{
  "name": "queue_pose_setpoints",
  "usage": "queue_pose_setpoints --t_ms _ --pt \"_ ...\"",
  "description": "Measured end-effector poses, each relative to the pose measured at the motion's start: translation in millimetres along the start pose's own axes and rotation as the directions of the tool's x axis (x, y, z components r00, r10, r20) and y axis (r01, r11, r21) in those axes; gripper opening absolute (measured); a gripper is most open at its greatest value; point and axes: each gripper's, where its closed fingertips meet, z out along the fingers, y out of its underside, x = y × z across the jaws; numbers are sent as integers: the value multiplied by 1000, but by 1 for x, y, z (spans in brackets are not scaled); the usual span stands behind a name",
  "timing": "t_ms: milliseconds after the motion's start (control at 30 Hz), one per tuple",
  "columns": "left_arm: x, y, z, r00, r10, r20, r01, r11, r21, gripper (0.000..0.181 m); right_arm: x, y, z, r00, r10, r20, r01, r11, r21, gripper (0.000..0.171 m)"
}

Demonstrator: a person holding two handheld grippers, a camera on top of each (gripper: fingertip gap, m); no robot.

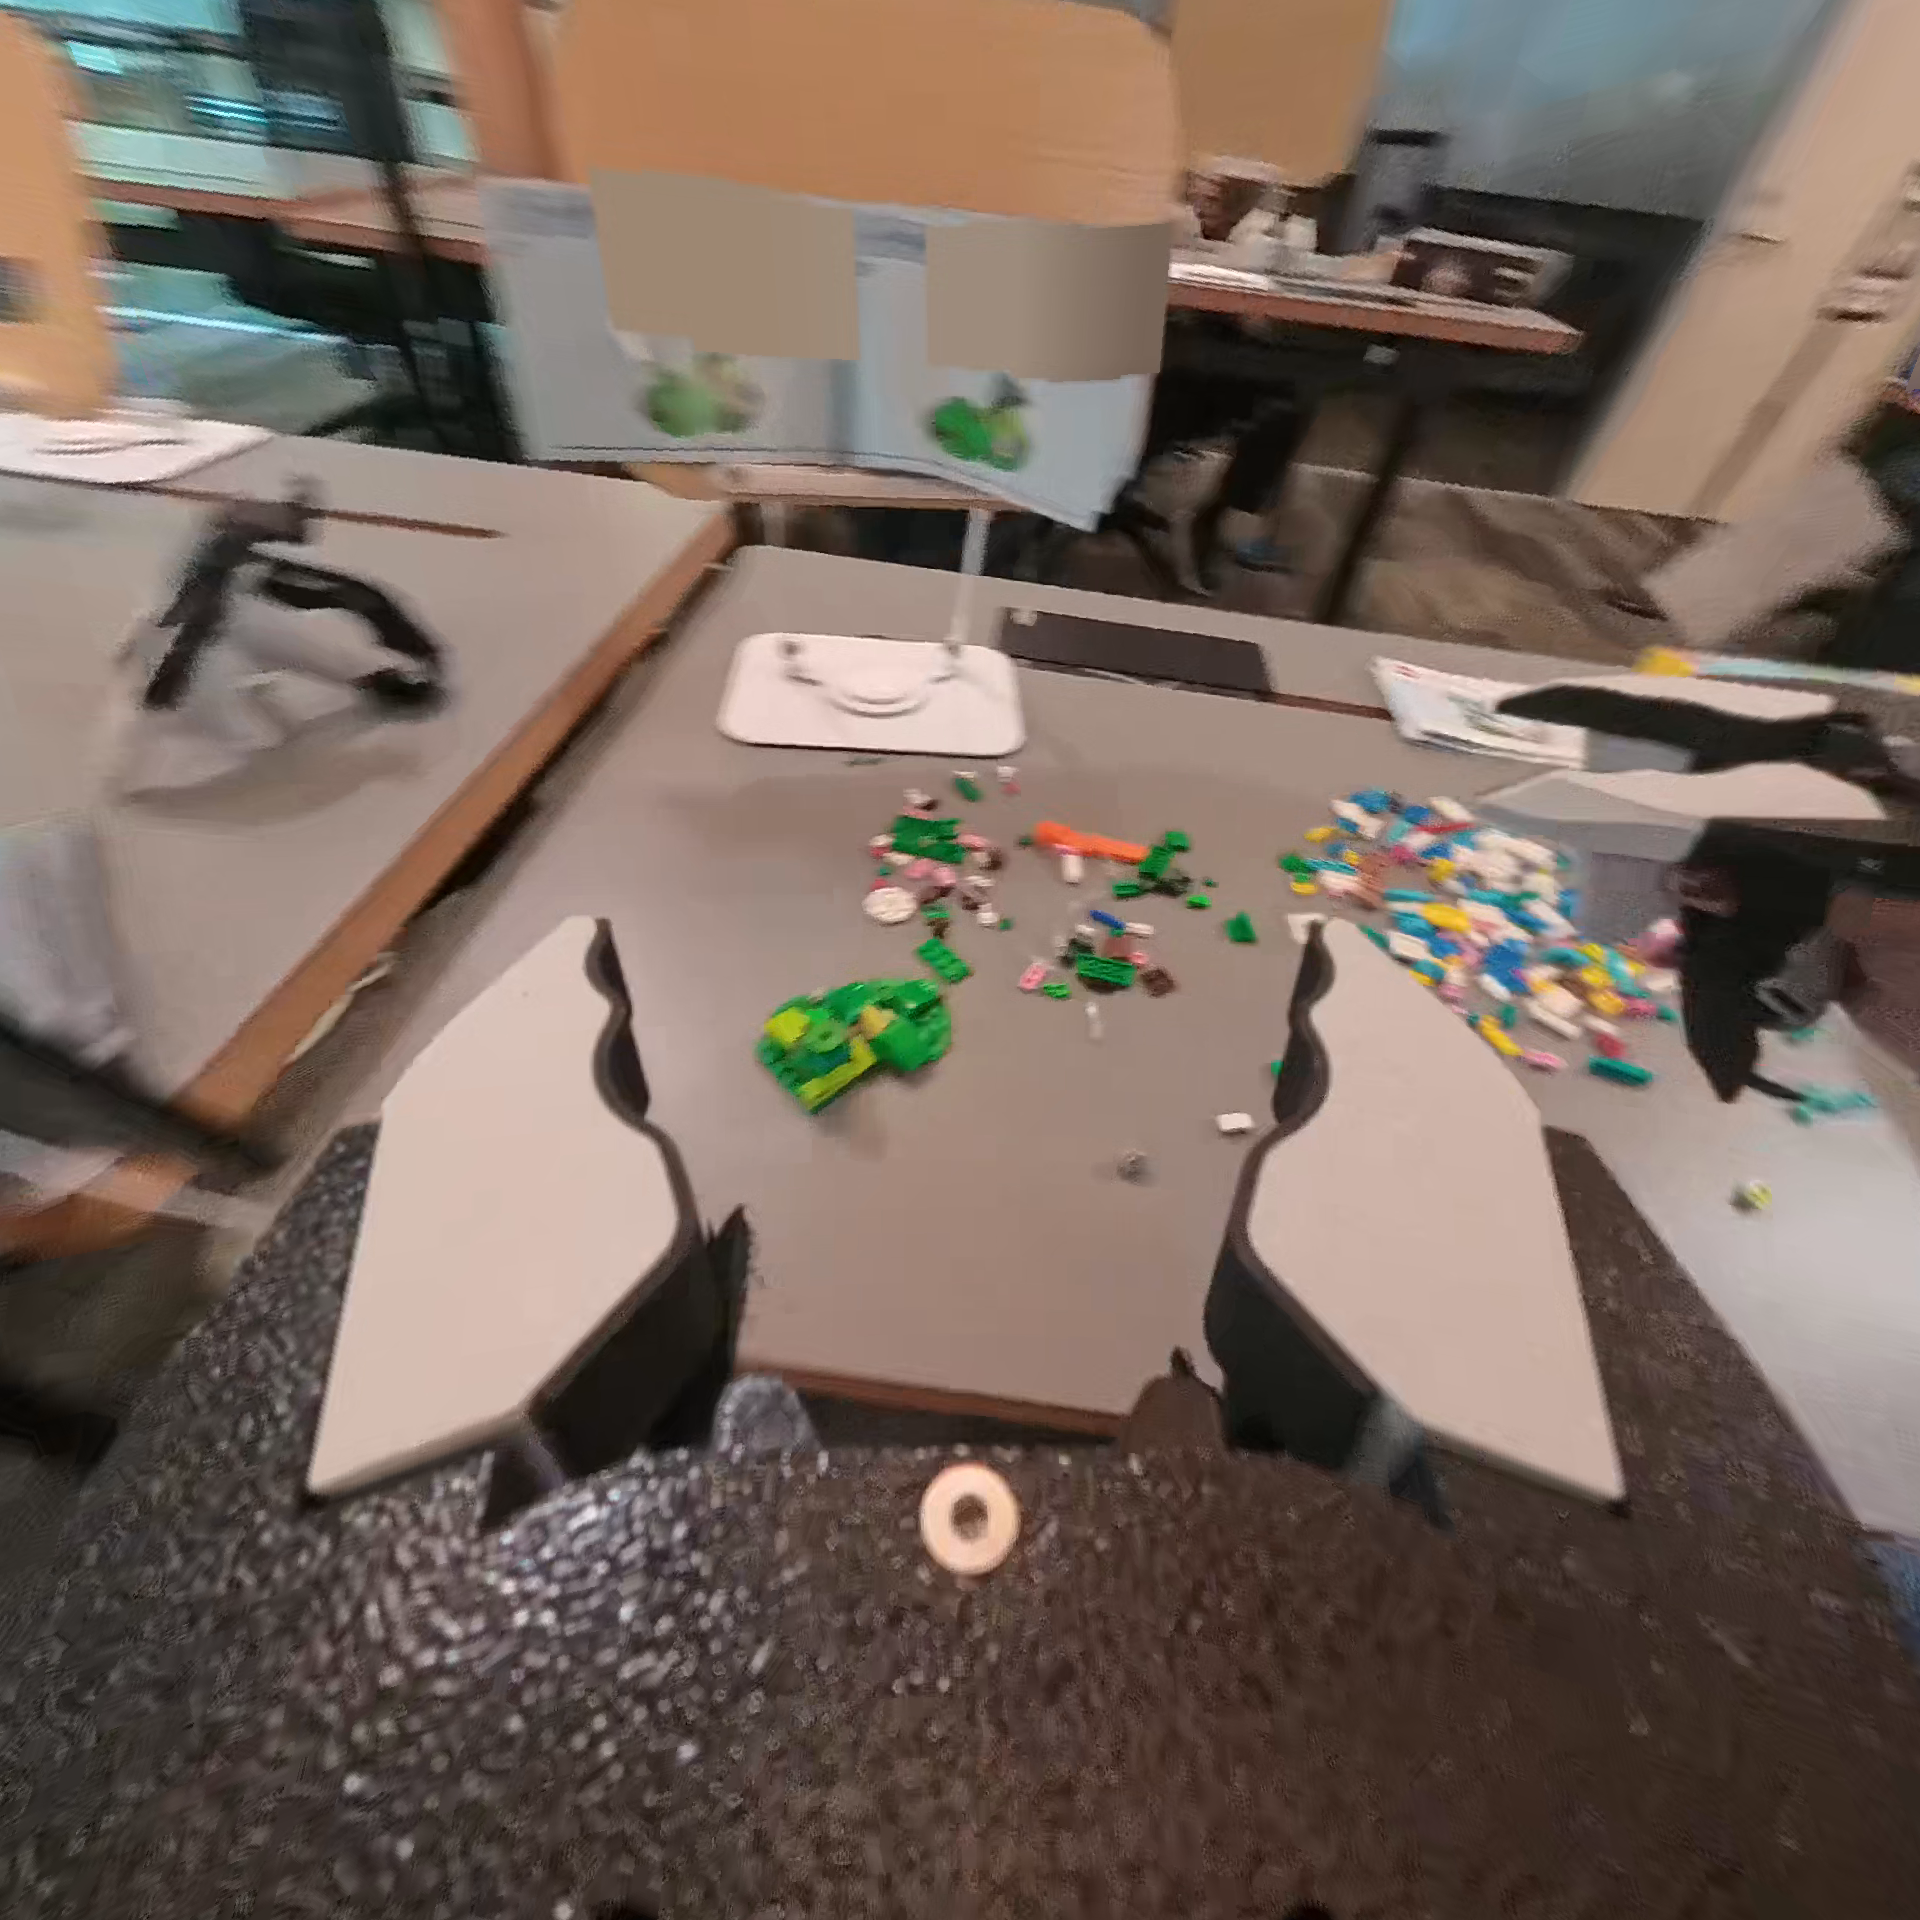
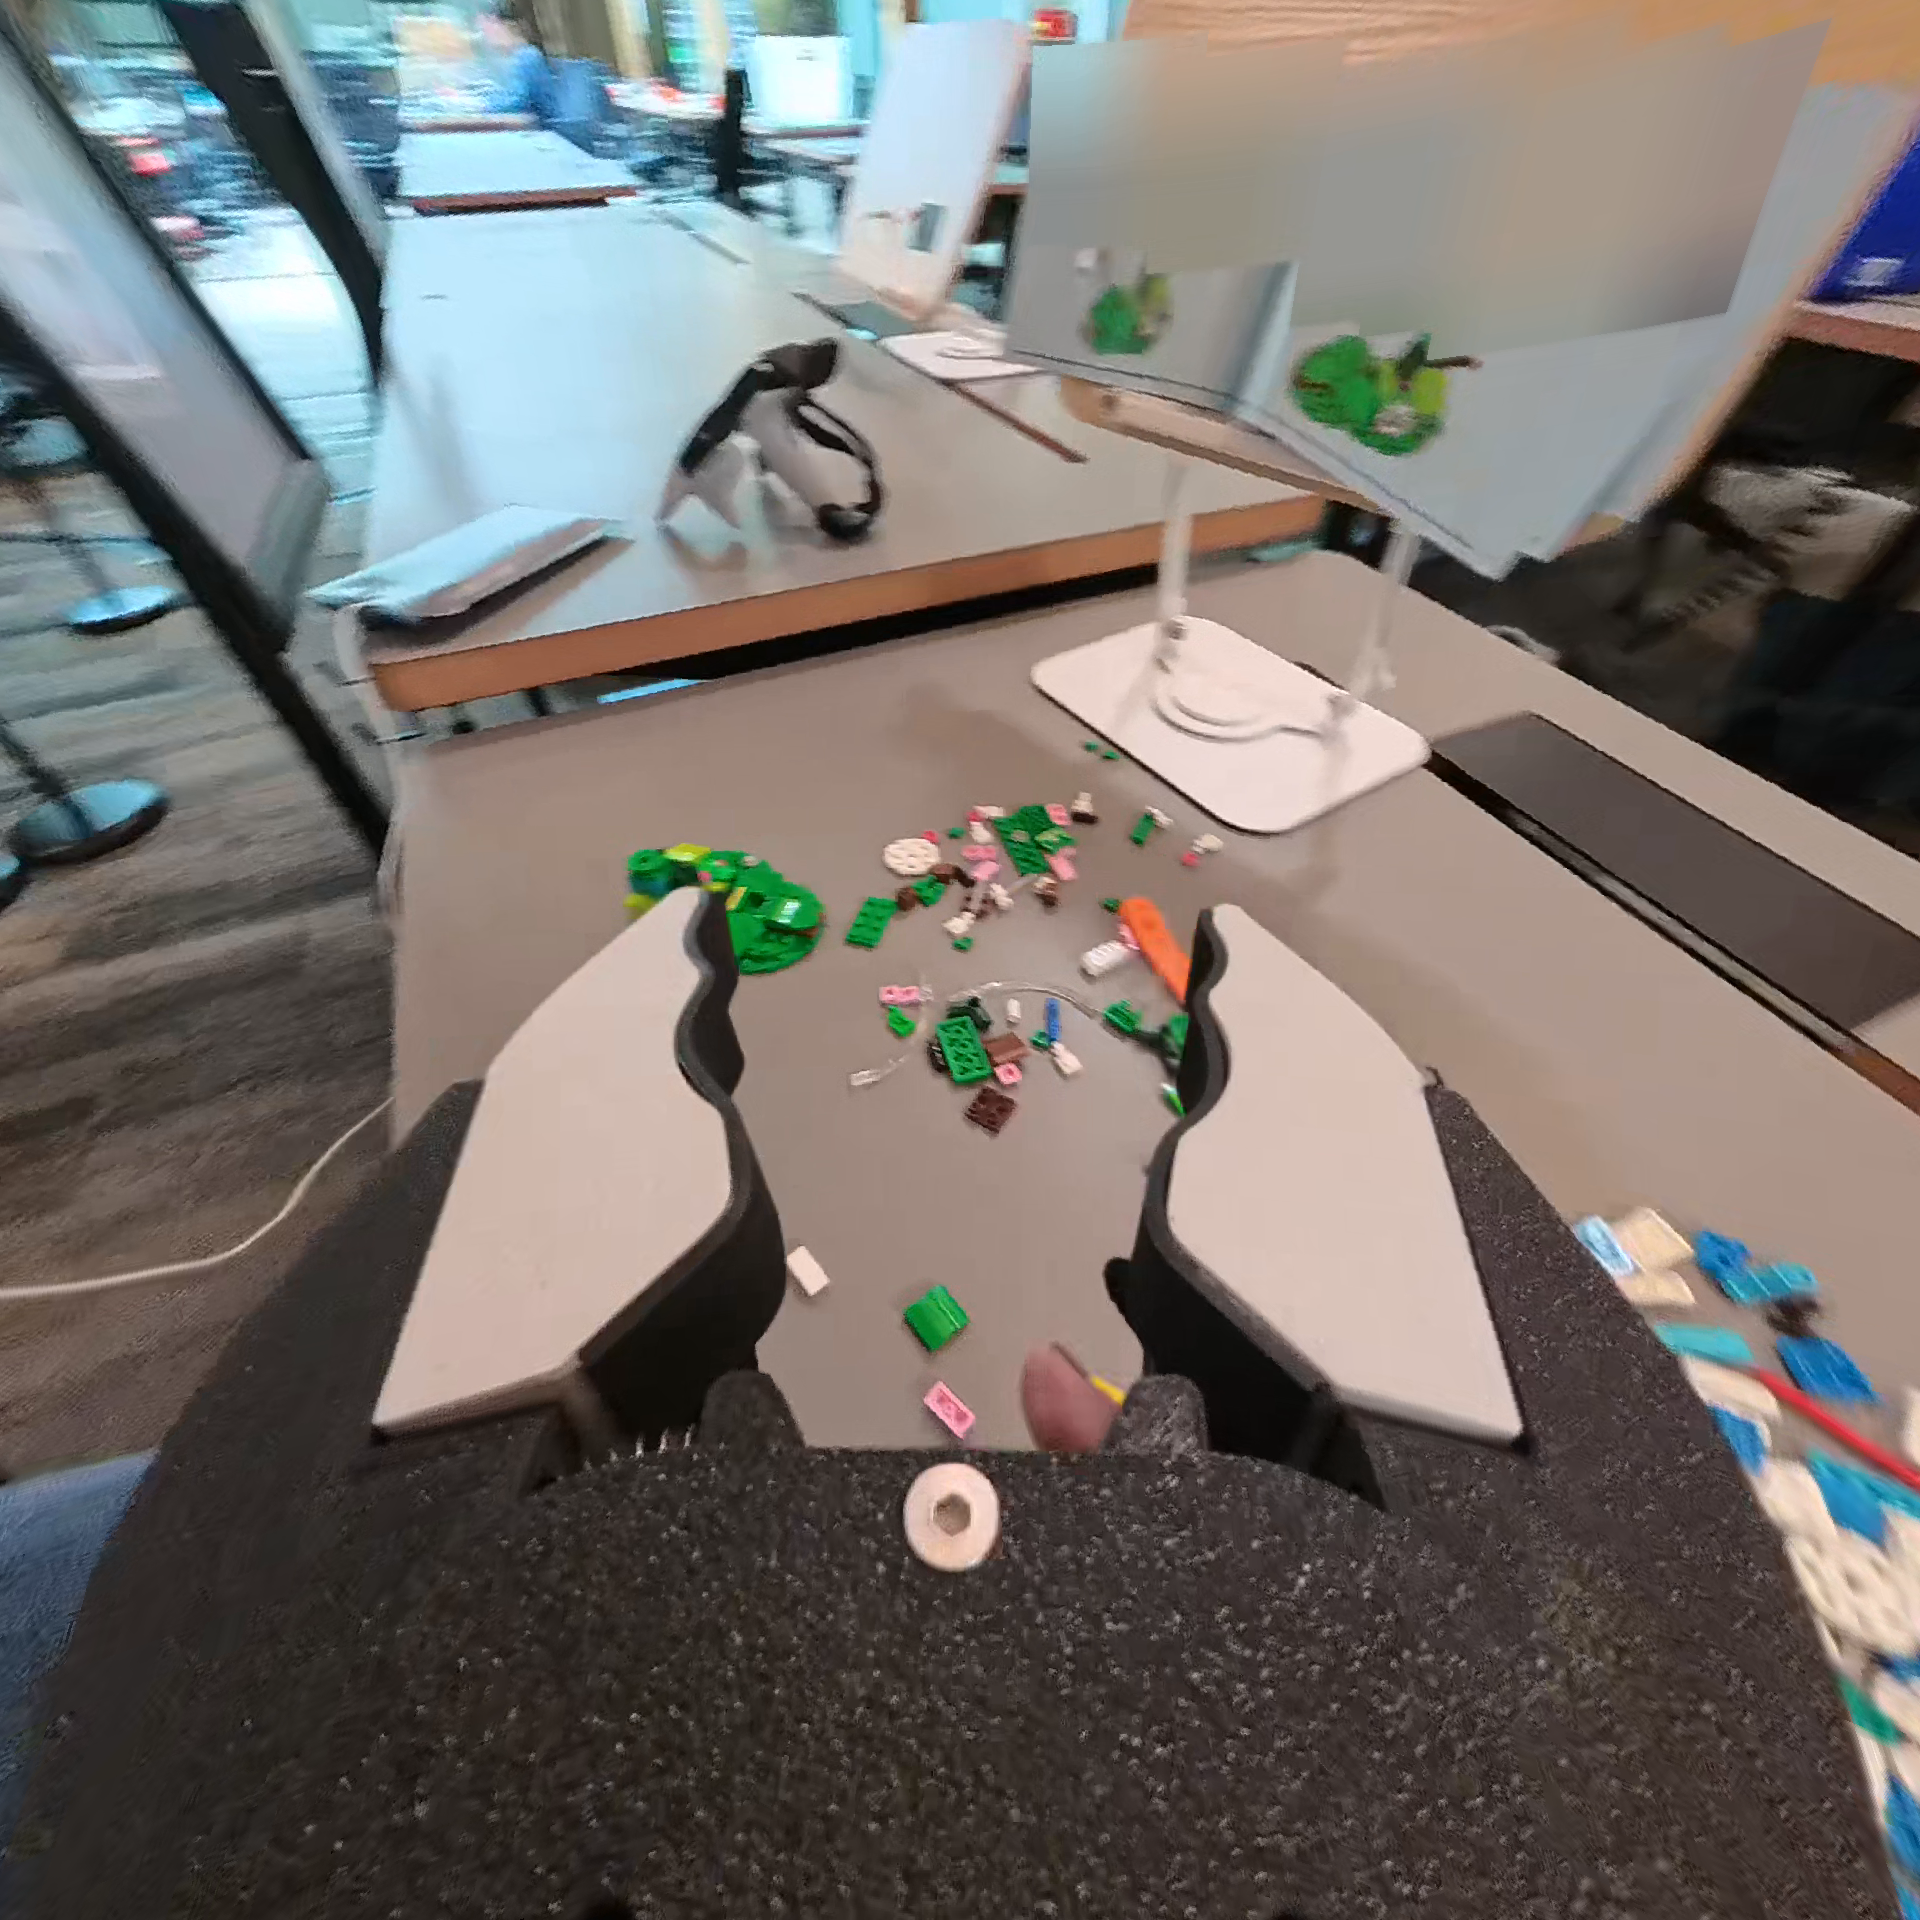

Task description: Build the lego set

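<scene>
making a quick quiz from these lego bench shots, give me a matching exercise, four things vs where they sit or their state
Things:
1. green build
2. orange tool
3. booklet stand
4. left gripper

Descriptions:
A. open and empty above the table
B. white base at the far side of the table
C. near side of the loose green pieces
D. among small pieces mid-table

Pairs: 1-C, 2-D, 3-B, 4-A

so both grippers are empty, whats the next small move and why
Probably bring the left gripper down over the green partial build and steady it. Both sets of jaws stand open and hold nothing, the build lies loose on the table, and the right gripper already faces the loose green pieces.
</scene>
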Motion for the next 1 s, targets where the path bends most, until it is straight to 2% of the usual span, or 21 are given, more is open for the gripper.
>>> queue_pose_setpoints --t_ms 133,233,333,467,633,700,867,1000 --pt "13 15 62 951 24 -310 -44 997 -60 116 32 27 -5 953 -14 -303 4 999 -34 82" --pt "30 40 92 842 16 -539 -78 993 -93 116 66 49 -20 814 -86 -574 79 996 -37 91" --pt "43 63 112 754 2 -657 -77 993 -85 116 86 74 -28 716 -142 -683 122 989 -79 89" --pt "49 75 139 745 0 -668 -12 1000 -14 113 107 98 -36 618 -242 -748 222 966 -130 77" --pt "50 79 166 774 101 -625 -9 989 149 109 106 105 -46 588 -229 -776 349 937 -13 69" --pt "51 78 172 775 131 -619 0 978 206 108 101 93 -55 567 -230 -791 404 914 24 66" --pt "48 80 181 807 217 -549 -23 941 338 114 81 85 -49 628 -256 -735 472 876 98 63" --pt "48 81 173 822 257 -508 -25 907 419 116 69 87 -38 627 -348 -697 524 851 47 61"
